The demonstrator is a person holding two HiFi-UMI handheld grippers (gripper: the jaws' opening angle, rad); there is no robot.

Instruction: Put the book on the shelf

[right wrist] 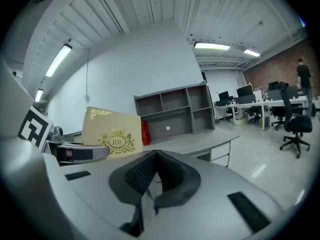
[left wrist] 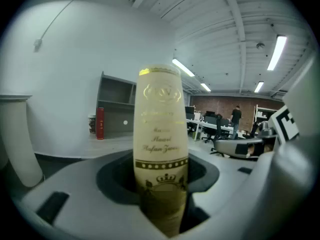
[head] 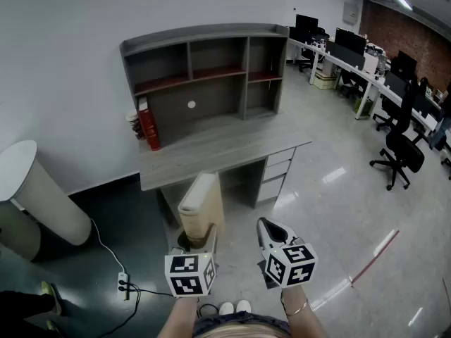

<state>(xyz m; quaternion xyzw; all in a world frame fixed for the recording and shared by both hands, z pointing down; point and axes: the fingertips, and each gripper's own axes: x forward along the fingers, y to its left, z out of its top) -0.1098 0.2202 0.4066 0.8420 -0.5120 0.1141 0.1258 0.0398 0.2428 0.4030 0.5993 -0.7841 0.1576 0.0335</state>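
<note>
1. While the book [head: 201, 201] is held upright in the left gripper [left wrist: 162, 204], it is well away from the shelf [head: 211, 69], far out in front of it.
2. The left jaws are spread wide and clamped on the book's lower end. This grip should be kept firm while the book is carried.
3. The right gripper [right wrist: 152, 176] is empty, and its jaws are pressed together. It is held just as far from the shelf as the book.
4. The book should be brought slowly toward the shelf and kept upright, so it is not tipped out of the jaws.
5. A red book [head: 149, 127] is stood by the shelf's left end, so an open slot away from it should be picked.
6. The book should be let go only once it is rested on a shelf board.
</note>
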